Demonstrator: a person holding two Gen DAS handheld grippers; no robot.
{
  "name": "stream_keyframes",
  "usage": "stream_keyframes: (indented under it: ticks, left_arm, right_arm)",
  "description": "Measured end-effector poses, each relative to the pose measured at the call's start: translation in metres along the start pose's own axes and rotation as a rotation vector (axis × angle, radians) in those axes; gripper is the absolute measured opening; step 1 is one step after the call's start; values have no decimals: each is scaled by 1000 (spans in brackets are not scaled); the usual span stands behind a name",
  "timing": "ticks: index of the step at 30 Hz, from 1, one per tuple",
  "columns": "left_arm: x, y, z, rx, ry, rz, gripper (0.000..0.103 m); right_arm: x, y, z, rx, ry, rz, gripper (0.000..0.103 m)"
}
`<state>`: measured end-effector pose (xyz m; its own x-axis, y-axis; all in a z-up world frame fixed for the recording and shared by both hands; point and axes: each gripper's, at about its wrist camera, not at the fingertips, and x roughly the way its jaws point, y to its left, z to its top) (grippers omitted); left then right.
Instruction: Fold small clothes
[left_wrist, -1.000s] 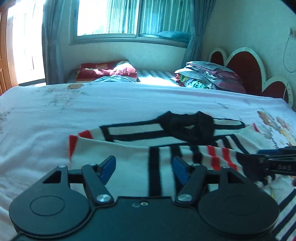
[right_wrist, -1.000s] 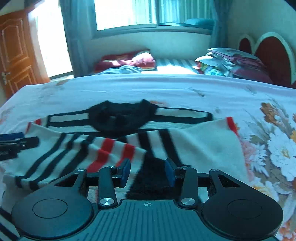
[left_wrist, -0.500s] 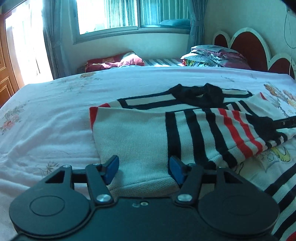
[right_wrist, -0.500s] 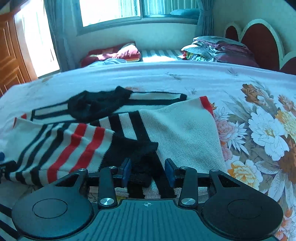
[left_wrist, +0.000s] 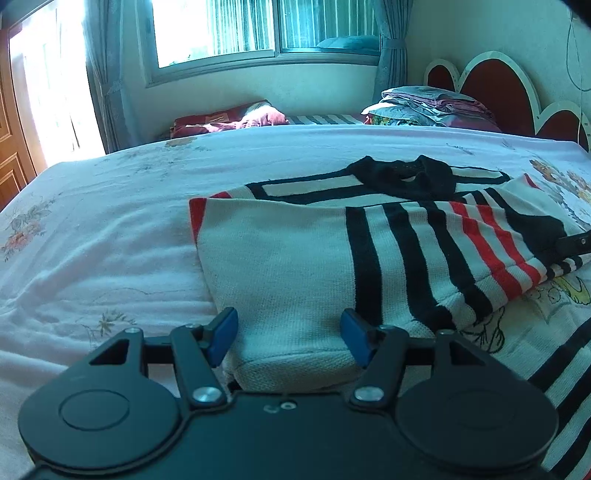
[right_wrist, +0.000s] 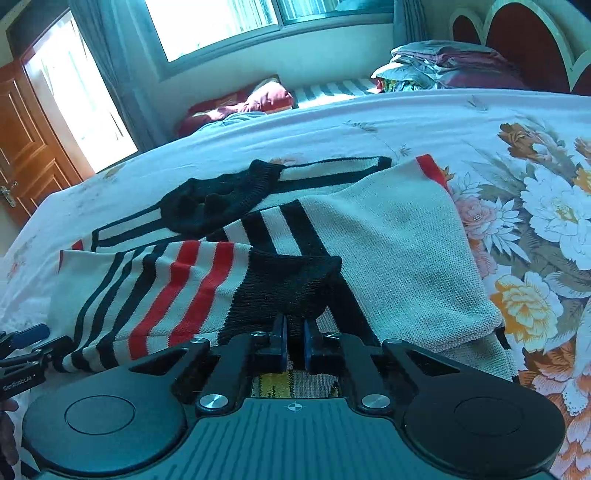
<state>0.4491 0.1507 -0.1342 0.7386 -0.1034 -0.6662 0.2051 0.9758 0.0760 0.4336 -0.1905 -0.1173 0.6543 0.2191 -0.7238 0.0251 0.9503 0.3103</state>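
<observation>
A small white knit sweater (left_wrist: 295, 258) with black and red stripes and a black collar (left_wrist: 406, 173) lies on the bed, both sleeves folded across its front. My left gripper (left_wrist: 288, 332) is open, its blue pads either side of the sweater's folded left edge. In the right wrist view my right gripper (right_wrist: 293, 341) is shut on the black cuff (right_wrist: 291, 288) of the striped sleeve (right_wrist: 177, 288) laid over the sweater (right_wrist: 399, 251). The left gripper shows at that view's left edge (right_wrist: 26, 350).
The bed (left_wrist: 110, 229) has a white floral sheet, with big flower prints (right_wrist: 535, 221) to the right. Folded bedding (left_wrist: 428, 105) and a red pillow (left_wrist: 229, 120) lie at the far side under the window. A red headboard (left_wrist: 498, 85) stands at the right, a wooden door (right_wrist: 22, 147) at the left.
My right gripper has closed on the black sleeve cuff; it was open before. Both grippers have pulled back toward the near side of the sweater. The left gripper stays open.
</observation>
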Motion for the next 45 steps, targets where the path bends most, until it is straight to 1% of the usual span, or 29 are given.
stream_keyframes:
  ticks: [1,2,3,4,5,6,7,8,9,10,11,12,13,14,15,16,17,20,25,35,38,40,41,42,43,44,45]
  left_arm:
    - [0,4,-1,-11,4,6,70]
    - [1,10,-2,-34,15,0,73]
    - [2,18,-4,-73,27,-24,74]
    - [2,24,-4,-107,36,-41,73]
    - [-3,25,-1,-115,35,-38,70]
    - [-11,23,2,-99,15,-27,64]
    - [-19,21,5,-87,-13,-23,63]
    - [-27,19,7,-91,-42,-41,63]
    - [-34,15,10,-95,-66,-66,63]
    - [-37,9,11,-90,-83,-82,63]
    - [-36,3,11,-79,-90,-99,63]
    - [-32,-5,11,-70,-78,-118,63]
    - [-25,-11,9,-68,-52,-138,62]
    - [-17,-15,7,-62,-14,-143,62]
    - [-5,-20,3,-42,45,-129,62]
    - [-3,-23,-1,-8,33,-114,64]
    - [-3,-25,-1,0,36,-106,64]
    - [-4,-23,0,-18,41,-111,64]
    - [-6,-28,-1,-13,41,-79,64]
    - [-7,-40,0,-1,58,-13,65]
    - [-6,-43,-1,8,56,3,67]
    - [-9,-41,0,-10,54,2,68]
    - [-14,-38,1,-32,49,2,70]
    - [-24,-35,1,-62,32,-1,77]
    - [-33,-32,-1,-85,12,-1,87]
    - [-42,-30,-4,-102,-5,11,92]
    - [-52,-29,-9,-108,-16,26,95]
  right_arm:
    - [-4,1,-2,-6,-1,-2,7]
    - [-3,2,-5,-10,9,-8,8]
    - [0,2,-8,-21,22,-22,8]
    - [5,3,-11,-33,31,-37,8]
    - [7,3,-11,-34,24,-43,8]
    - [5,5,-9,-39,17,-50,9]
    - [1,7,-7,-48,2,-73,11]
    - [-4,10,-6,-65,-24,-98,13]
    - [-10,14,-5,-90,-56,-119,13]
    - [-14,16,-5,-106,-78,-127,13]
    - [-15,18,-4,-107,-84,-115,13]
    - [-12,19,-3,-105,-72,-95,13]
    - [-5,20,-4,-115,-38,-85,13]
    - [5,22,-6,-135,10,-104,13]
    - [15,22,-9,-161,37,-127,12]
    - [15,22,-9,-170,29,-132,12]
    - [16,23,-7,-168,40,-136,13]
    - [16,23,-7,-170,45,-137,13]
    - [14,20,-11,-166,28,-125,13]
    - [13,15,-10,-181,34,-90,13]
    - [14,13,-9,-189,34,-79,13]
    - [12,12,-9,-194,34,-69,13]
    - [9,11,-8,-187,37,-57,18]
    - [2,9,-7,-173,35,-48,47]
    - [-11,5,-8,-158,-3,-46,69]
    - [-25,2,-12,-149,-63,-46,91]
    - [-39,-3,-16,-148,-92,-35,90]
